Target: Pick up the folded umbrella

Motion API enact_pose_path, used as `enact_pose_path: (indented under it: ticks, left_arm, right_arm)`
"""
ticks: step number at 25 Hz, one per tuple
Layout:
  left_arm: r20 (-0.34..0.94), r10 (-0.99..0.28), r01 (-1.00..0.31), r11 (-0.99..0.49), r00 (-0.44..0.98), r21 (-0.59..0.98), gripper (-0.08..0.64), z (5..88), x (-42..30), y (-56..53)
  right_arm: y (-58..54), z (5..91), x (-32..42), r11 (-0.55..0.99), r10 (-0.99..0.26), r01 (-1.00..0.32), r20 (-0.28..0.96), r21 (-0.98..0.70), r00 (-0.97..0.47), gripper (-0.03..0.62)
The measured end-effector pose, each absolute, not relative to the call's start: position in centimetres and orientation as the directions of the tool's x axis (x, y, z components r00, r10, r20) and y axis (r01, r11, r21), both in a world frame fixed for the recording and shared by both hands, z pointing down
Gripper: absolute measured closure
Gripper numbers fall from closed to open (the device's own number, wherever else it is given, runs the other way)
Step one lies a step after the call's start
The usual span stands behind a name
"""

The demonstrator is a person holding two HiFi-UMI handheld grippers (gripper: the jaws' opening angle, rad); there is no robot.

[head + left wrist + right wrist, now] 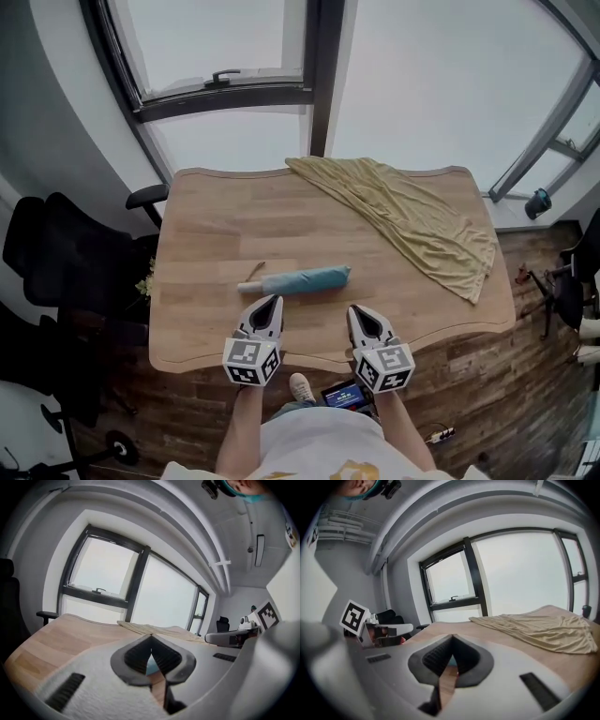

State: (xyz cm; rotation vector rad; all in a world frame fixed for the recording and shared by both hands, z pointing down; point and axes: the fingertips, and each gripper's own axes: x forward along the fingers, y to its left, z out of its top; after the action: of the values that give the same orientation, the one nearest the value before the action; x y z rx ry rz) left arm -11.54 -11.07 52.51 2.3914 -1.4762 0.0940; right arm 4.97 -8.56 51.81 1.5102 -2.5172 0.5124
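Yellow cloth [412, 220] draped on wood table [202, 281] far-R corner; blk office chair [56, 253] at L.

umbrella [305, 279]: teal | cloth [412, 220]: pale yellow | table [216, 225]: light wood grain

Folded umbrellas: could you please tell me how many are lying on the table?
1. The folded umbrella lies on the table near its front edge, just beyond the left tool and right tool, left of the yellow cloth. The cloth might hide another.
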Motion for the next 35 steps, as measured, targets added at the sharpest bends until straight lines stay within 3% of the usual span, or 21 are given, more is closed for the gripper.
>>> enact_pose_path:
  ticks: [14,28,35]
  left_arm:
    - [0.221,-0.856,-0.883,-0.445,0.468,0.148,0.54,51.6,-11.2,-14.7]
    - [0.259,-0.838,-0.877,-0.452,0.48,0.166,0.54,53.4,-10.8,-16.8]
    - [0.281,-0.779,-0.828,-0.528,0.56,0.187,0.54,54.8,-8.8,-17.4]
  right_arm:
    - [-11.8,51.9,5.1,0.42,-0.829,-0.878,0.298,-0.228,-0.474,0.583]
    - [-14.0,53.7,5.0,0.435,-0.807,-0.868,0.323,-0.24,-0.494,0.583]
    - [-15.2,54.8,5.3,0.428,-0.797,-0.87,0.353,-0.243,-0.491,0.583]
